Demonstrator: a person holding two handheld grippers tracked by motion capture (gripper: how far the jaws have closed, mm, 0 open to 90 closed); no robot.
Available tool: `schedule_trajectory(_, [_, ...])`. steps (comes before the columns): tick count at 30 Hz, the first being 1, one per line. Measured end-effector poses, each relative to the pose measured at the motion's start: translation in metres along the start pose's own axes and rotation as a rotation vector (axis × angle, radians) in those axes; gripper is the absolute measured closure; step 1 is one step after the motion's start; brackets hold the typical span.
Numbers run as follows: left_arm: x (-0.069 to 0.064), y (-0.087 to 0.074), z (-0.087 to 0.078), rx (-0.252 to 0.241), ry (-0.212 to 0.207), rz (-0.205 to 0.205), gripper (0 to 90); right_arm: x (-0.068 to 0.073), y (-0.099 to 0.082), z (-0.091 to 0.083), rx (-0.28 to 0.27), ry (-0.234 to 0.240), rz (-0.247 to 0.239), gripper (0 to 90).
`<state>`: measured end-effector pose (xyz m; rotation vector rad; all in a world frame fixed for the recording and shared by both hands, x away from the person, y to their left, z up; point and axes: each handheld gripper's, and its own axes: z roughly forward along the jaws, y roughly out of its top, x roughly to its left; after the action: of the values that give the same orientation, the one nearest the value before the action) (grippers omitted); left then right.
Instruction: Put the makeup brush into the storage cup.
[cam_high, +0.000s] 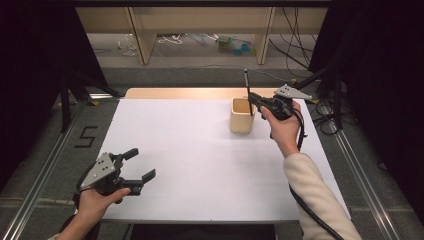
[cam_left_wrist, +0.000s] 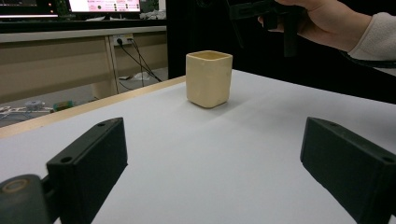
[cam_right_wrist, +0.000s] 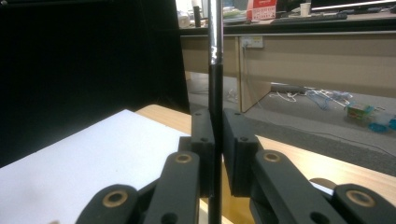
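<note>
Take the beige cup (cam_high: 243, 115) as your reference point. It stands upright on the white table (cam_high: 200, 160), toward the far edge and right of centre. In the left gripper view the cup (cam_left_wrist: 208, 78) shows a squarish mouth and rounded corners.

Your right gripper (cam_high: 254, 98) is held just beside the cup, on its right, above the rim. Its jaws are pressed together on a thin dark pen (cam_high: 248, 92). The pen stands nearly upright, its lower end at the cup's mouth and its upper end rising well above the rim. In the right gripper view the pen (cam_right_wrist: 215, 93) runs vertically between the two black pads, dark in the lower section and metallic higher up. How far the tip reaches into the cup cannot be determined.

Your left gripper (cam_high: 139, 168) is well apart from the cup, near the table's front left corner. Its jaws are spread wide with nothing between them, and they point toward the cup.
</note>
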<state>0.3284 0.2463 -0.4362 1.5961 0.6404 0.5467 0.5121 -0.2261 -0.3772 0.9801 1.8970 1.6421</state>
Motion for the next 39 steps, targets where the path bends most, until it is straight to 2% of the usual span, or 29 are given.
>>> schedule_trajectory(25, [0.0002, 0.0, 0.0001, 0.0, 0.0, 0.004, 6.9, -0.0014, 0.0012, 0.0042, -0.025, -0.005, 0.01, 84.2])
schedule_trajectory(29, [-0.0003, -0.0002, 0.0001, 0.0, 0.001, -0.004, 6.9, -0.0018, 0.0019, 0.0036, -0.005, -0.01, 0.01, 84.2])
schedule_trajectory(39, [-0.0002, -0.0002, 0.0003, 0.001, -0.001, -0.002, 6.9, -0.0019, 0.0023, 0.0052, -0.01, -0.004, 0.007, 84.2])
